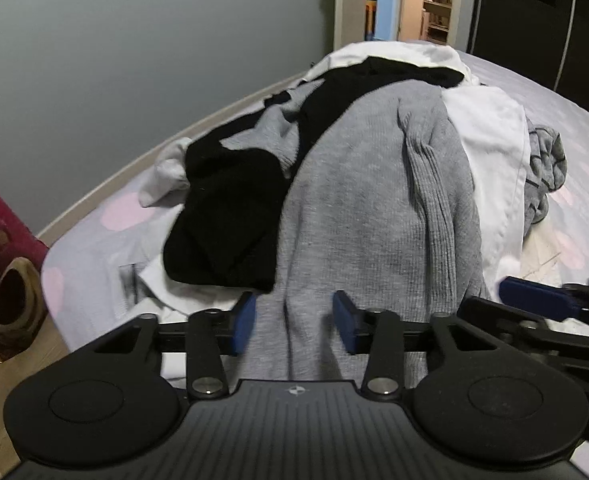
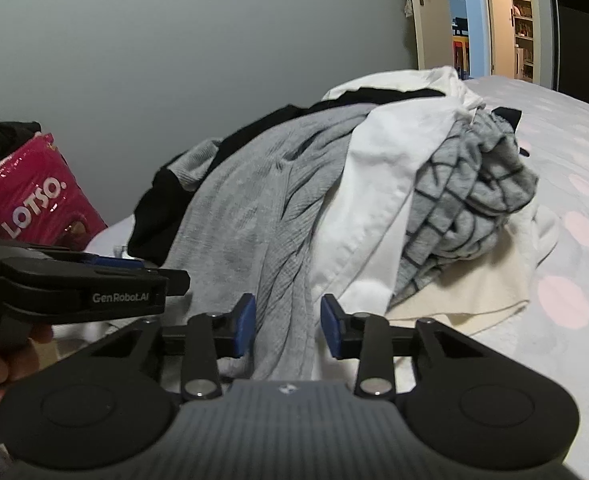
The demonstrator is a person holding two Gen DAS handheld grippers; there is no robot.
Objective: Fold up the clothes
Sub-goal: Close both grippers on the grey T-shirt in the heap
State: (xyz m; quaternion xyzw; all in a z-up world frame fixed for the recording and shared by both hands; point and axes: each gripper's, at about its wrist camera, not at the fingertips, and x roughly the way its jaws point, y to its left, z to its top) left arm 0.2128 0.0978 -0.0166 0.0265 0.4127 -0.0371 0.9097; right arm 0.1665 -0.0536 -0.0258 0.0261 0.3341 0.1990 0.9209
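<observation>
A pile of clothes lies on the bed. On top is a grey knit sweater, with a black garment to its left and a white shirt to its right. My left gripper sits at the sweater's near edge, blue pads apart, grey cloth lying between them. My right gripper is just to the right, at the ribbed fold of the same sweater, jaws also apart around the cloth. Each gripper shows in the other's view: the right gripper and the left gripper.
A grey checked garment and a cream cloth lie at the pile's right side. The sheet is pale with pink dots. A pink LOTSO bag stands by the bed's left edge, against the grey wall. An open door is at the back.
</observation>
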